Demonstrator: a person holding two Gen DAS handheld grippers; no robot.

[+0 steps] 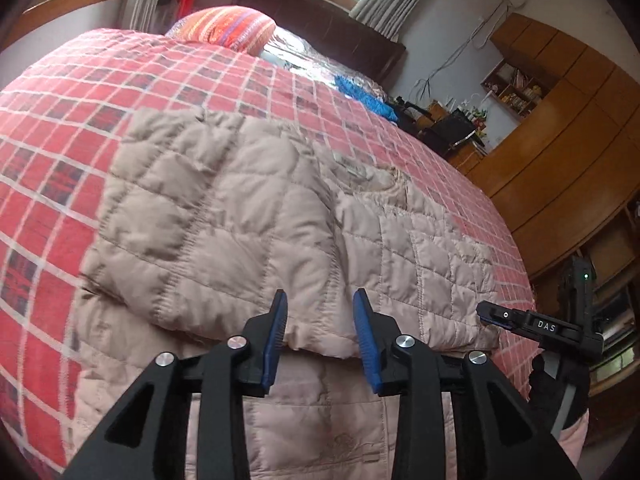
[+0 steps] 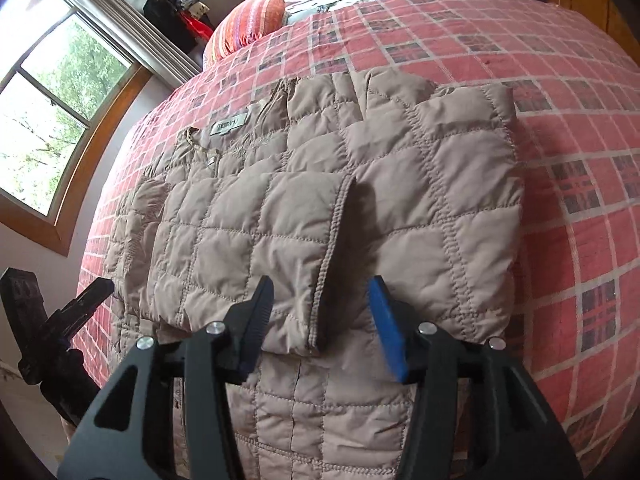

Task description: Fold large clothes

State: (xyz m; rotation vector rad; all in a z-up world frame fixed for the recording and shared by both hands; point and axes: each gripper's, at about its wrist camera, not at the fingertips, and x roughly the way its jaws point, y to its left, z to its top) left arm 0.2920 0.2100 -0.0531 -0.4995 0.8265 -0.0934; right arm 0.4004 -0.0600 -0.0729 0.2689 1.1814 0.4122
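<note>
Quilted beige jacket [image 2: 320,208] lies on the red checked bedspread [image 2: 560,120], sleeves folded across its body | left gripper [image 1: 320,316] jaws apart, empty | right gripper [image 2: 322,304] jaws apart, empty

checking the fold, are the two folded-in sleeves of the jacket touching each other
Apart. The right wrist view shows a dark shadowed gap between the left sleeve and the right sleeve of the jacket.

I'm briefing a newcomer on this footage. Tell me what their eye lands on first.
First, the beige quilted jacket, partly folded with both sleeves laid over its front, spread in the middle of the red checked bedspread. Next, the open left gripper and open right gripper near its lower part. At the bed's head lies a striped orange pillow.
</note>
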